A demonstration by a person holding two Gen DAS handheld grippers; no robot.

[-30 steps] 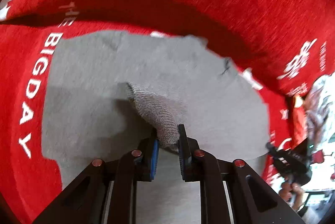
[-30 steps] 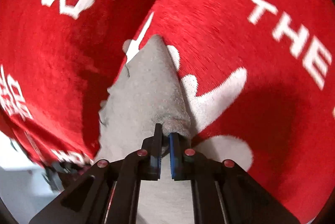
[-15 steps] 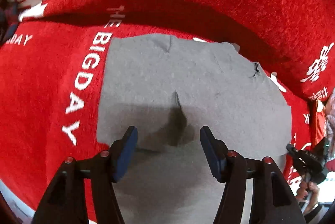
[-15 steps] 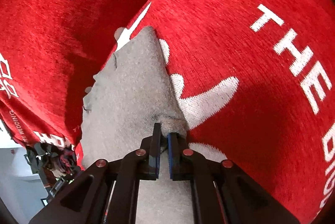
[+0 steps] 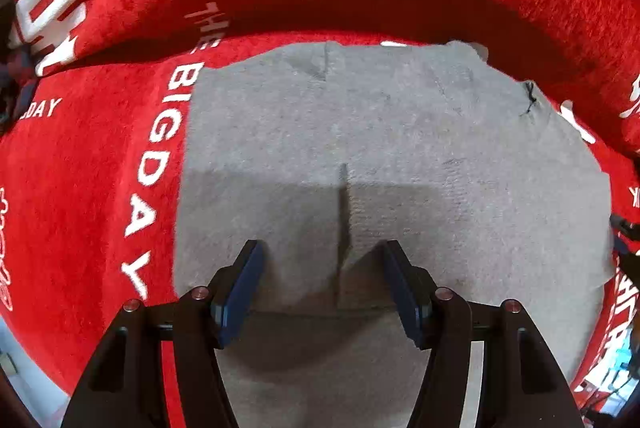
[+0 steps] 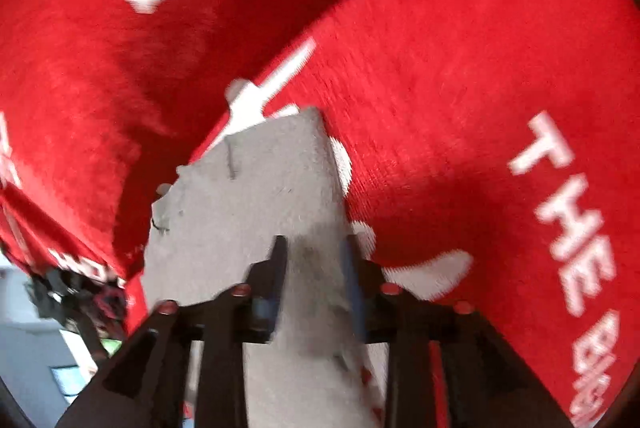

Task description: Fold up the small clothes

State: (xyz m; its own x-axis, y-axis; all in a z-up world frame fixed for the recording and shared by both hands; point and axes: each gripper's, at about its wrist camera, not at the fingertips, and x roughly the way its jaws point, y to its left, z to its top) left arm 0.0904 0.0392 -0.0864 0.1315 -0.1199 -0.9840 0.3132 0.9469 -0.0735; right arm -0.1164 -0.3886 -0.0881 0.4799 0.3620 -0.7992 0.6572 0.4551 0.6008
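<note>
On red cover (image 5: pixel 92 164), one grey garment (image 5: pixel 400 132), two parted claws (image 5: pixel 322 278) (image 6: pixel 314 268)

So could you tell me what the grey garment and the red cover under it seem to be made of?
The grey garment looks like a soft, matte knit, judging by its fine ribbed texture and a loose dark thread at one edge; the fibre cannot be told. The red cover looks like a plush, chenille-like woven fabric, with short fuzzy pile and white woven lettering.

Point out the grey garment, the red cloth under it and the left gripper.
grey garment (image 5: pixel 440 132): left wrist view, on its flat upper layer.
red cloth (image 5: pixel 80 188): left wrist view, bare part beside the white lettering.
left gripper (image 5: pixel 324 288): left wrist view, midway between its open jaws.
</note>
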